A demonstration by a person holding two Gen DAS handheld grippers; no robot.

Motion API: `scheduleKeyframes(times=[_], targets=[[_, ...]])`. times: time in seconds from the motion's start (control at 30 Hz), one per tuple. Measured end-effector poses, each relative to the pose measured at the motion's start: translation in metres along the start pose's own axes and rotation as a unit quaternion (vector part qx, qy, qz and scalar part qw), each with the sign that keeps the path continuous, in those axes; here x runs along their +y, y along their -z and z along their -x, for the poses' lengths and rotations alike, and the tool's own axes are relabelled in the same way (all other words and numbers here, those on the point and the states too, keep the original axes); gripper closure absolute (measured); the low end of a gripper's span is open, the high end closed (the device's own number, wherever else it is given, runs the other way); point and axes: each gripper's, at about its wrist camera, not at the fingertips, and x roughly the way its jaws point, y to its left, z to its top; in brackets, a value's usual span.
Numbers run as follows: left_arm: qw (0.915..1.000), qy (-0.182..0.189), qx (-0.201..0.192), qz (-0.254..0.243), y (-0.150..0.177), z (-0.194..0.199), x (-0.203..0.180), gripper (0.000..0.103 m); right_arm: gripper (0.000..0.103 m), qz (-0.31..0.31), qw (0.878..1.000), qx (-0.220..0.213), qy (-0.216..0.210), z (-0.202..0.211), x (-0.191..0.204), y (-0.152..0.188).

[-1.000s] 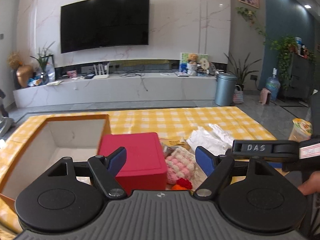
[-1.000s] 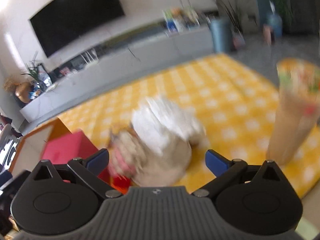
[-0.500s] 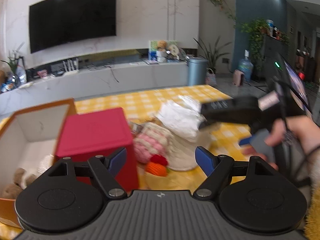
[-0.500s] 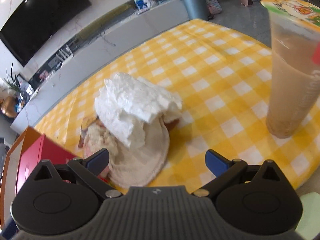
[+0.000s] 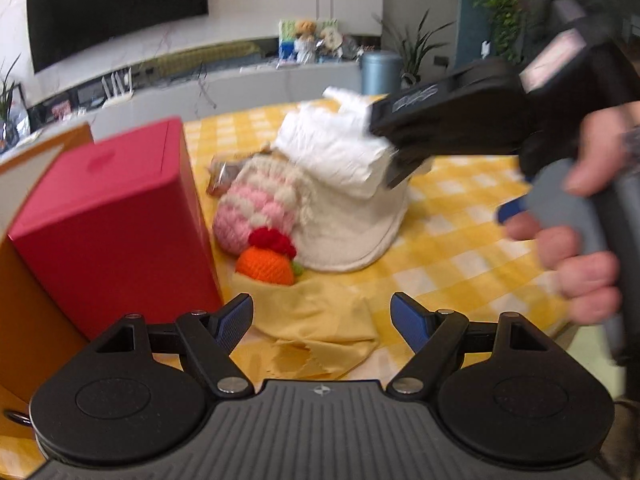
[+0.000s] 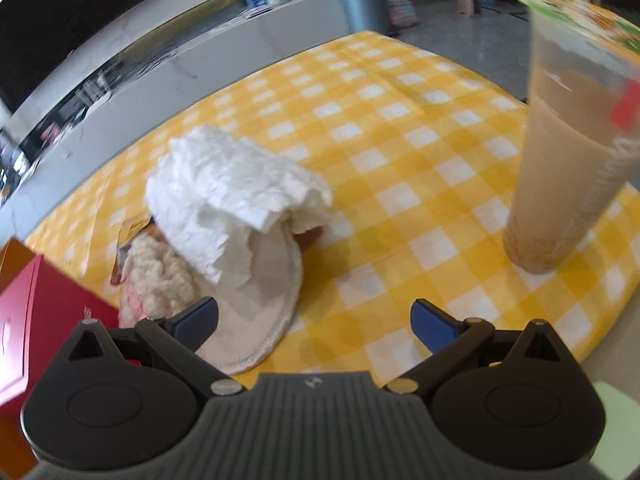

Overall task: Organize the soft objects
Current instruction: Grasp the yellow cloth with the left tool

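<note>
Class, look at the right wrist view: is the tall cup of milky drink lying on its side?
No, the cup stands upright on the yellow checked tablecloth.

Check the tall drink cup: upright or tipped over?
Upright: the drink cup stands on its base on the checkered tablecloth, with its lid on top.

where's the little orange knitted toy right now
In the left wrist view, the orange knitted toy lies on the yellow checked table, just right of the red box, touching the pink-and-cream knitted piece.

home living room | wall TV (image 5: 116,12) | media console (image 5: 240,88) (marble wall)
</note>
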Motion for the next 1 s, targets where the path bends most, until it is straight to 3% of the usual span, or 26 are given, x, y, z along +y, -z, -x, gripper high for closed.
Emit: scheduleKeyframes(times=[0.17, 0.3, 0.67, 0.73, 0.8, 0.87, 0.93, 1.0], targets=[[0.9989, 0.001, 0.023, 0.041, 0.0, -0.014, 0.012, 0.012, 0.003, -0.014, 1.0, -0.001, -0.006, 0.001, -0.007, -0.002], [0.9984, 0.004, 0.047, 0.031, 0.008, -0.026, 0.011, 0.012, 0.003, -0.005, 1.0, 0.001, -0.011, 0.0, -0.002, -0.001], [0.9996, 0.005, 0.022, 0.014, 0.013, -0.029, 0.012, 0.008, 0.003, -0.008, 1.0, -0.008, -0.014, 0.005, -0.002, 0.0], [0.9995, 0.021, 0.025, 0.004, 0.012, -0.027, 0.013, 0.022, 0.003, -0.007, 1.0, -0.01, -0.014, 0.006, -0.002, 0.001], [0.9986, 0.045, 0.029, 0.002, 0.009, -0.025, 0.014, 0.054, 0.003, -0.007, 1.0, -0.014, -0.016, 0.008, -0.001, 0.001], [0.9984, 0.045, 0.034, 0.004, 0.008, -0.024, 0.013, 0.067, 0.003, -0.009, 1.0, -0.018, -0.02, 0.012, -0.002, 0.002], [0.9972, 0.057, 0.045, 0.014, 0.005, -0.023, 0.015, 0.089, 0.003, -0.011, 0.999, -0.021, -0.024, 0.016, -0.004, 0.002], [0.9936, 0.078, 0.063, 0.051, 0.003, -0.021, 0.022, 0.095, 0.003, -0.013, 0.999, -0.024, -0.027, 0.018, -0.005, 0.003]])
